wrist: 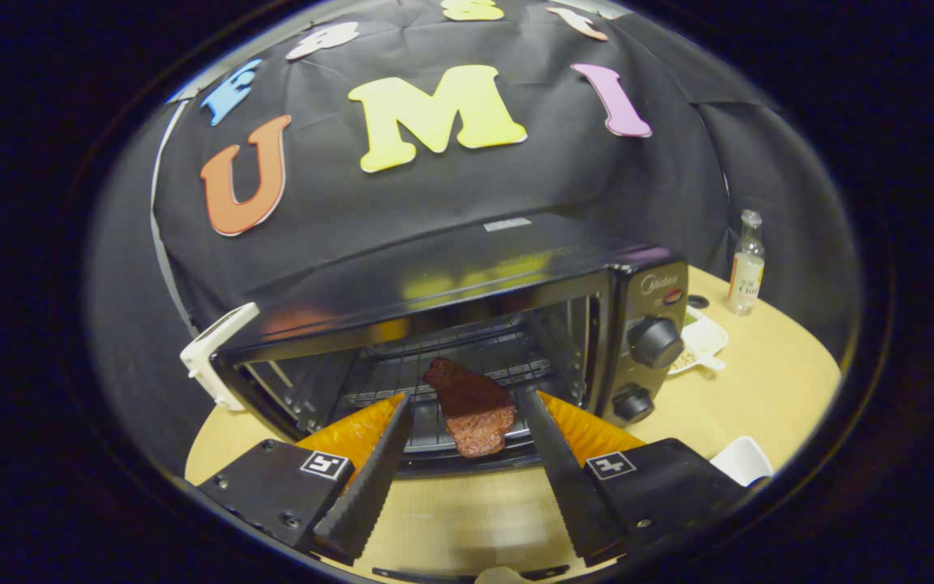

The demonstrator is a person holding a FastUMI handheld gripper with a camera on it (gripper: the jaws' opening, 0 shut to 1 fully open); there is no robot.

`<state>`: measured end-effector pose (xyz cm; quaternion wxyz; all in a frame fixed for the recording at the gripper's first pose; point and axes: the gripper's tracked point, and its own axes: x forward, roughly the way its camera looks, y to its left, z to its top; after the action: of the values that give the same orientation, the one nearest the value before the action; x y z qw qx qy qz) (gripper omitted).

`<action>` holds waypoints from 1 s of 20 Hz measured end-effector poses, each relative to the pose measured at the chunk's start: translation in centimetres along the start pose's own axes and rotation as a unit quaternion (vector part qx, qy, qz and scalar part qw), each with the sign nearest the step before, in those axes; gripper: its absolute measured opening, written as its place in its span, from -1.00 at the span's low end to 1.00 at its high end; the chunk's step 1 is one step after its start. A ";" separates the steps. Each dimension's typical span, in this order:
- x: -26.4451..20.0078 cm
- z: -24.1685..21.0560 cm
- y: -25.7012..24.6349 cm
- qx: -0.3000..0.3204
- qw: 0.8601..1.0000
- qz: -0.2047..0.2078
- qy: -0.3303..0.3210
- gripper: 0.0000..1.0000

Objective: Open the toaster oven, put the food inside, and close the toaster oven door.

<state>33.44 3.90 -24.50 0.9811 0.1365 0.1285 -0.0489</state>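
On table point(759, 381): hand-held gripper point(464, 410) standing open, releasing meat point(473, 408) onto toaster oven point(467, 324) rack for baking.

Tongs point(465, 405) with serrated fingers, screwed blocky mounts, square coded markers.

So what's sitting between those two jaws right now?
The gripper is open; between its jaws lies the steak, resting on the rack inside the open toaster oven.
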 end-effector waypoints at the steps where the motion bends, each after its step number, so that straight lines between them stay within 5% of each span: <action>1: -1.5 0.6 0.1 -0.011 1.000 0.004 -0.004 0.84; 6: -9.2 4.1 0.7 -0.084 0.996 0.033 -0.026 0.84; 10: -14.6 4.5 -0.7 -0.120 0.992 0.022 -0.019 0.98; 20: -25.2 1.9 -3.6 -0.156 0.988 -0.013 0.015 0.98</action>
<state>9.21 1.41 -16.94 0.9876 -0.0193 0.1507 -0.0389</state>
